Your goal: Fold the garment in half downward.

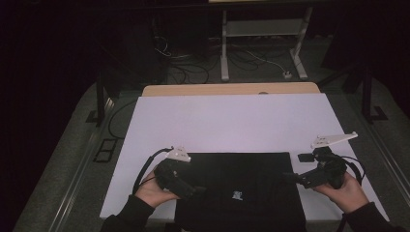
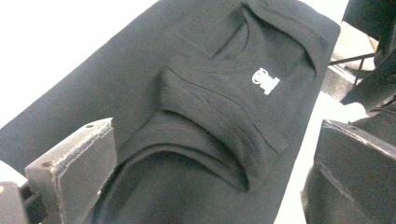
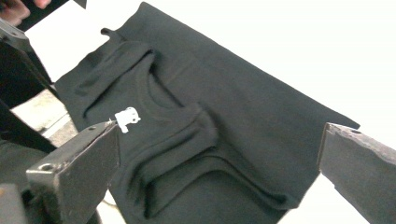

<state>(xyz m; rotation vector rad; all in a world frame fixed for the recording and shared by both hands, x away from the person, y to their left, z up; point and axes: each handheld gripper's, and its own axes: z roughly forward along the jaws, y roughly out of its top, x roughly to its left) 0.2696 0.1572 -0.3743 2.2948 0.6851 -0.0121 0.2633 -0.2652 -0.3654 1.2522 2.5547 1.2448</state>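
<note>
Black shirt lies flat between both wide-open, empty claws.

Between our right gripper's wide-apart jaws we see a folded black garment lying on the white table, its small white logo just beside the left jaw's tip.

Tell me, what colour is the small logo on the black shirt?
White; the logo shows best in the left gripper view.
</note>
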